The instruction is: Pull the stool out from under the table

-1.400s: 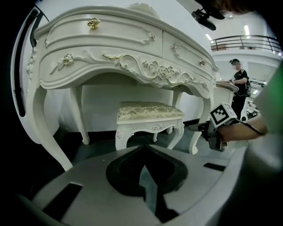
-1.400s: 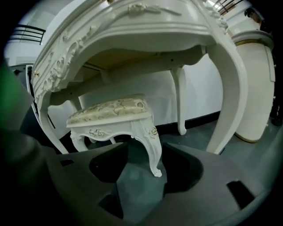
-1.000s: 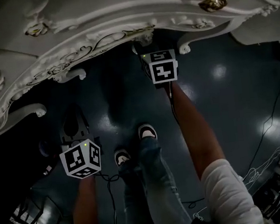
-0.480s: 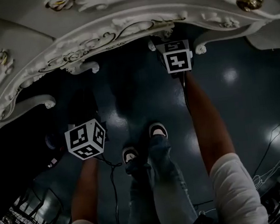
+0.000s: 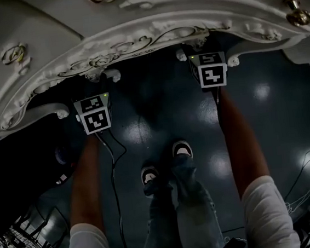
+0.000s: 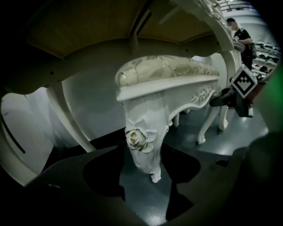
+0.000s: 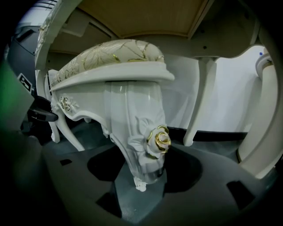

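The white carved stool (image 6: pixel 168 70) with a cream padded seat stands under the ornate white table (image 5: pixel 133 18). My left gripper (image 6: pixel 143 152) has just been opening and its jaws are open. They straddle the stool's front leg (image 6: pixel 143 132), with a gap on each side. My right gripper (image 7: pixel 143 154) is shut on the other front leg (image 7: pixel 137 132), just below its gold rose. In the head view only the marker cubes show, the left one (image 5: pixel 93 113) and the right one (image 5: pixel 211 69), at the table's edge. The jaws and the stool are hidden there.
The table's curved apron and legs (image 7: pixel 199 101) close in around the stool. The person's shoes (image 5: pixel 165 166) stand on the dark glossy floor behind the grippers. A cable (image 5: pixel 114 180) trails from the left gripper. Another person (image 6: pixel 242 35) stands far off.
My left gripper has moved forward and down from beside the person's knee to the table's edge, level with the right one. The right gripper has kept its place at the stool.
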{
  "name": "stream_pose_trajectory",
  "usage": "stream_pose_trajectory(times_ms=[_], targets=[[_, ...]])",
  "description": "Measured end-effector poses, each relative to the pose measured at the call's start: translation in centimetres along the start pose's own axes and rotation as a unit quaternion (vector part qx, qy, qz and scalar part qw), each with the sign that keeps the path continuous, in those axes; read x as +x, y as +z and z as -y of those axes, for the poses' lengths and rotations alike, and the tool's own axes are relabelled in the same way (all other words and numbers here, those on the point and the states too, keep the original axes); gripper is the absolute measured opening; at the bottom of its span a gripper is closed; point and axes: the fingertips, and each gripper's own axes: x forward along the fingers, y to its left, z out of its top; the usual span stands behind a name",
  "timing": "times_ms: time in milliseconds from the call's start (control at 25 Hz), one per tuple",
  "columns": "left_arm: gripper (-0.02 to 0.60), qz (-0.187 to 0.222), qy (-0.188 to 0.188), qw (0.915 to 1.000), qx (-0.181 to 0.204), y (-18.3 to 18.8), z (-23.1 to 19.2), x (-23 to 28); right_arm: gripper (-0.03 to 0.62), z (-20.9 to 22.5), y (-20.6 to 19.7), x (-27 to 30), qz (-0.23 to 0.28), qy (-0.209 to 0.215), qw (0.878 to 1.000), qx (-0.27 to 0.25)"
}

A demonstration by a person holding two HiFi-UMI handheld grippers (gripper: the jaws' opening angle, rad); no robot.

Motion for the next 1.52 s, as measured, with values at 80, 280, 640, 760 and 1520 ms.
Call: stream_pose_trajectory(times_ms=[80, 280, 640, 760, 1520], targets=[[0.256, -0.003, -0.018, 0.9998, -0.005, 0.2, 0.5, 1.1, 0.262, 0.3, -0.3, 0.1, -0.001, -0.004, 1.000, 0.001], [0.255, -0.002, -0.022, 0.9986, -0.049, 0.8, 0.4, 2.7, 0.262, 0.7, -1.0, 0.4, -0.008, -0.009, 1.000, 0.005], [0.253, 0.015, 0.000, 0.9984, -0.055, 0.5, 0.2, 2.6, 0.262, 0.3, -0.9, 0.4, -0.006, -0.006, 1.000, 0.003], [0.253, 0.009, -0.004, 0.9989, -0.047, 0.3, 0.2, 2.4, 0.261, 0.4, -1.4, -0.1, -0.017, -0.014, 1.000, 0.003], [0.252, -0.027, -0.020, 0.9985, -0.043, -5.2, 3.5, -4.7, 0.261, -2.4, -6.5, -6.8, -0.075, 0.012, 0.997, -0.011]])
